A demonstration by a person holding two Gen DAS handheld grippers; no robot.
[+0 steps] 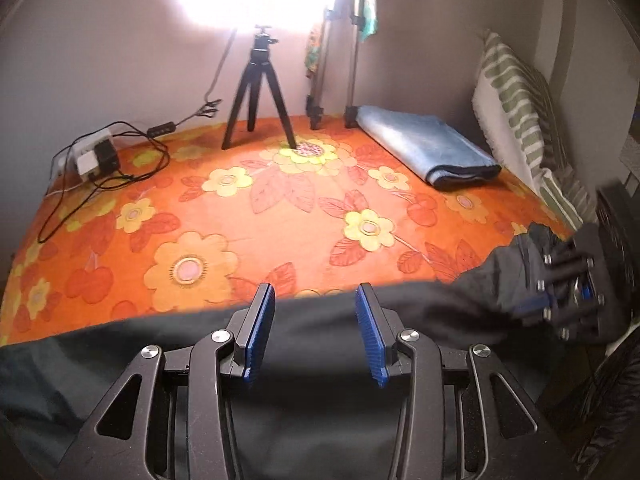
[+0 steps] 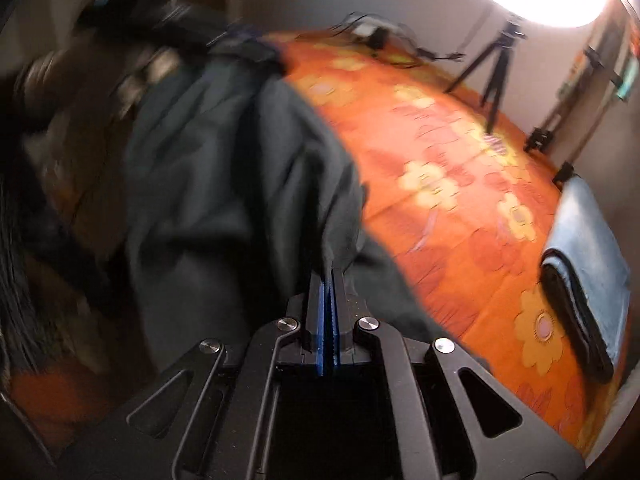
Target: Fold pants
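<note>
Orange floral bedspread [image 1: 280, 216] covers a bed where dark pants [image 1: 320, 360] lie bunched along the near edge, apparently gathered there for folding. At left, the left gripper [image 1: 316, 332] hovers over the cloth, jaws partly open with fabric beneath them but nothing pinched. At right, the right gripper [image 2: 329, 300] has its jaws closed tight on a ridge of the pants [image 2: 224, 184], likely to lift or drag that end. A folded blue towel [image 1: 424, 148] sits well apart, by the far wall.
</note>
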